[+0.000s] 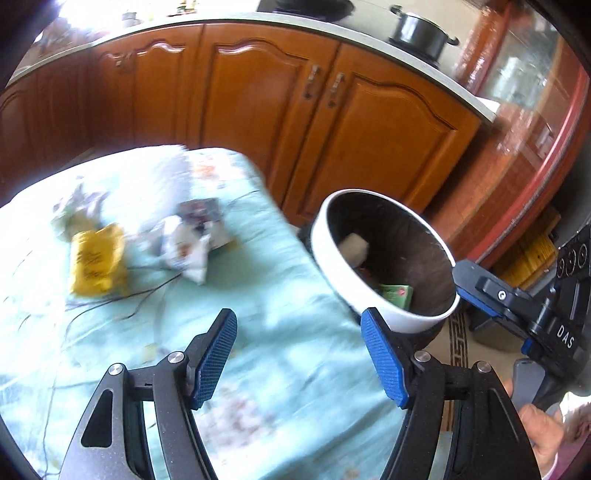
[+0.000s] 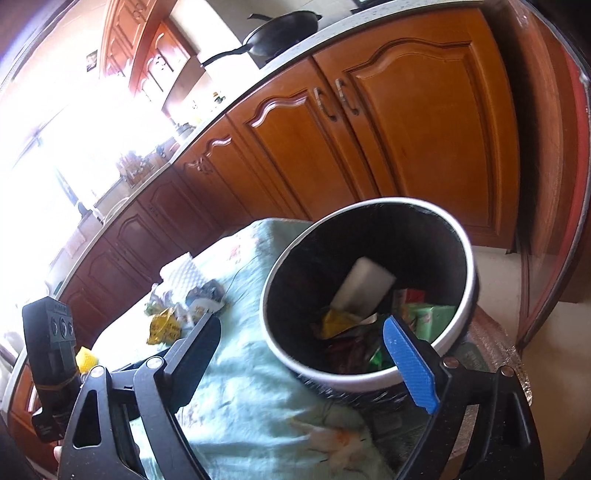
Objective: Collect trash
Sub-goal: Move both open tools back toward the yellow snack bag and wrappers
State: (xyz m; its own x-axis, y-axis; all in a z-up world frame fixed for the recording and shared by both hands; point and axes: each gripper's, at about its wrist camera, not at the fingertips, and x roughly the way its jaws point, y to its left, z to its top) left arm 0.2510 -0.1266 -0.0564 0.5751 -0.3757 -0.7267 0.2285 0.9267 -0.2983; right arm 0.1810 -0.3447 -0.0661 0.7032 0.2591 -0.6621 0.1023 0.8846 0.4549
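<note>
Orange-brown wooden cabinet doors (image 1: 266, 92) run beneath a pale countertop (image 2: 295, 48), where a black lidded pot (image 1: 421, 31) sits.

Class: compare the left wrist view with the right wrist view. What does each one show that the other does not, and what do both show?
Left wrist only: a lidded black pot on the counter. Right wrist only: a black frying pan and the yellow and red wrappers deep in the bin. Both: the white-rimmed trash bin, the white block inside it, the yellow packet on the tablecloth.

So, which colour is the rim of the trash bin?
White rim, black inside; the right wrist view shows it best.
</note>
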